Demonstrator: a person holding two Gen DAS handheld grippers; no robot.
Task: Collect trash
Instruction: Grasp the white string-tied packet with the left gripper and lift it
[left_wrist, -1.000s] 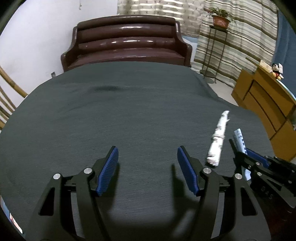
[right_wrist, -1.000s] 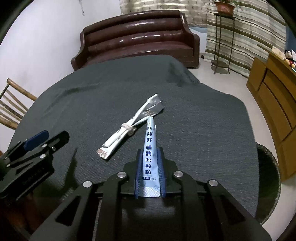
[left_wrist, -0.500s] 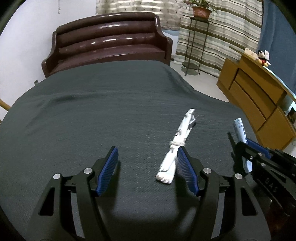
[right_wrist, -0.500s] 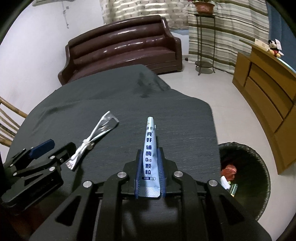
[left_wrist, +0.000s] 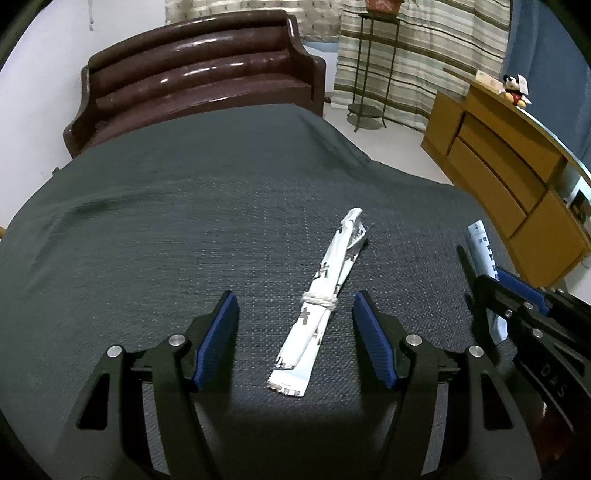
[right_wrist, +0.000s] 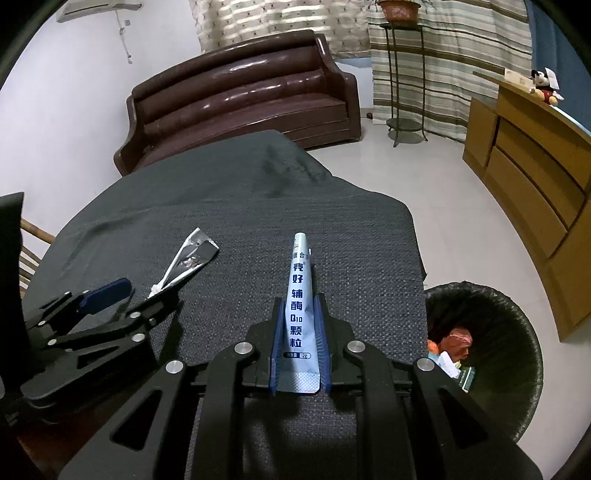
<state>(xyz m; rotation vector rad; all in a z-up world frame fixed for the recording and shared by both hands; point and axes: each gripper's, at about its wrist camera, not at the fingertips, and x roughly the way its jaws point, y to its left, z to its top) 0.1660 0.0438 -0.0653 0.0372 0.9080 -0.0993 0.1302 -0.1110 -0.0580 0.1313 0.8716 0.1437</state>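
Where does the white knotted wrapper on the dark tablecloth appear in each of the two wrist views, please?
Left wrist: the white knotted wrapper lies lower centre, between the open blue fingers of the left gripper, untouched.
Right wrist: the wrapper sits left of centre, partly hidden behind the left gripper.
Shared landmark: the brown sofa beyond the table.

"辅酶Q10颗粒", "2g" on the blue sachet (right_wrist: 300, 310)
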